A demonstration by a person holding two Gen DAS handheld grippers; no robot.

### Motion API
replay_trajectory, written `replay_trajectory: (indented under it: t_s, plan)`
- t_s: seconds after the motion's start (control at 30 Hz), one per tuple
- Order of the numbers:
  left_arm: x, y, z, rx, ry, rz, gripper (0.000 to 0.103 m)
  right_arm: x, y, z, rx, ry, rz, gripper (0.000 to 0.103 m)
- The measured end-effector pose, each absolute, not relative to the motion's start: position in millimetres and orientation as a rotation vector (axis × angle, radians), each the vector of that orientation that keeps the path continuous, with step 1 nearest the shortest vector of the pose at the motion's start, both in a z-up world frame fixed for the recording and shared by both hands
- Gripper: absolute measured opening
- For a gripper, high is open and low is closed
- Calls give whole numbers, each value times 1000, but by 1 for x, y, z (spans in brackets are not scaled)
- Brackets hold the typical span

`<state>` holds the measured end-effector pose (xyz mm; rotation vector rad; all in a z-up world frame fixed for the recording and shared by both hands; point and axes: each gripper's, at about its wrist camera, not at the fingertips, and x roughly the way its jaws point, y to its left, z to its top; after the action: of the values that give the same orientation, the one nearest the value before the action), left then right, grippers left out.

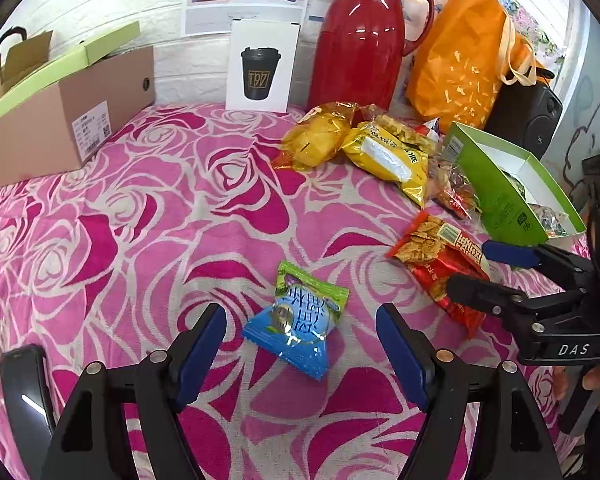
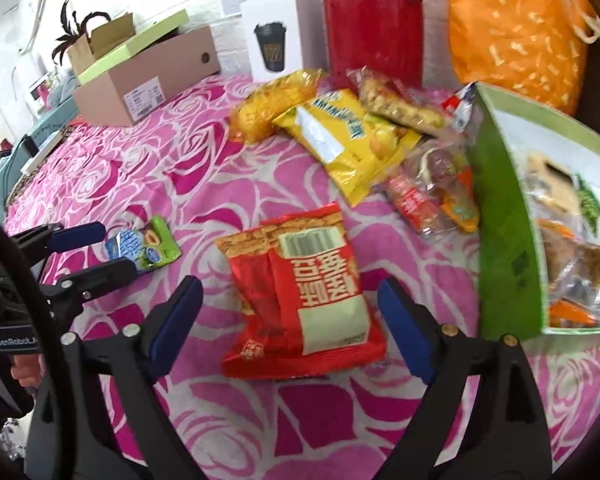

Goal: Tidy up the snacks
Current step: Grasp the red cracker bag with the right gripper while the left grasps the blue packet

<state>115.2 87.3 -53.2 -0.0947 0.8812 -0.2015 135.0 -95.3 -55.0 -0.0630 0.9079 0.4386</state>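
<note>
Positioning for pickup: left gripper (image 1: 302, 344) spread over blue packet (image 1: 300, 320), right gripper (image 2: 290, 320) spread over red packet (image 2: 304, 300); neither gripped. Next: lower, clamp, carry to green box (image 2: 504, 216).

A surface draped in a pink and white rose-patterned cloth (image 1: 148, 240) carries a small blue and green snack packet (image 1: 300, 320), a red crinkled snack bag (image 2: 300, 296), a yellow chip bag (image 1: 392, 160), an open green cardboard tray (image 1: 496, 184), a brown shoebox (image 1: 60, 120), a red thermos jug (image 1: 360, 36), an orange tote bag (image 1: 460, 60) and a white box printed with a black cup (image 1: 260, 68).
</note>
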Motion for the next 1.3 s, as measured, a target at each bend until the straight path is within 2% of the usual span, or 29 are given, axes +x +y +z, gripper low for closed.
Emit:
replay_trajectory:
  t_s: [0.07,0.1,0.13,0.4,0.47,0.5,0.57,0.7,0.77,0.83,0.87,1.03,1.1,1.3]
  plan:
    - [113,90,-58,-112,891,-200,79,134,-94,-59,-65,929,435,75]
    - [113,91,-60,-118,897,-201,79,131,-95,-58,-63,925,438,62]
    - [112,92,-62,-125,903,-201,79,130,-97,-57,-46,925,450,57]
    - [108,93,-61,-169,881,-217,80,102,-108,-48,140,921,650,52]
    - [109,90,-61,-175,875,-215,84,96,-106,-45,146,910,672,49]
    - [111,88,-63,-176,875,-204,85,94,-105,-43,145,904,672,41]
    - [118,87,-68,-183,886,-202,85,92,-108,-40,157,892,666,18]
    - [124,88,-72,-187,884,-203,86,95,-107,-35,82,884,592,19]
    - [124,89,-73,-189,881,-219,86,95,-102,-35,39,883,587,31]
    - [124,91,-73,-190,875,-237,86,95,-95,-37,-8,889,580,64]
    - [124,92,-73,-192,874,-241,86,95,-91,-40,-29,897,578,68]
    - [121,94,-72,-188,873,-225,86,93,-73,-51,-65,931,579,71]
    - [122,97,-71,-185,876,-210,86,92,-65,-53,-70,941,579,80]
    - [134,110,-66,-214,889,-160,86,100,-46,-74,-110,1005,480,79]
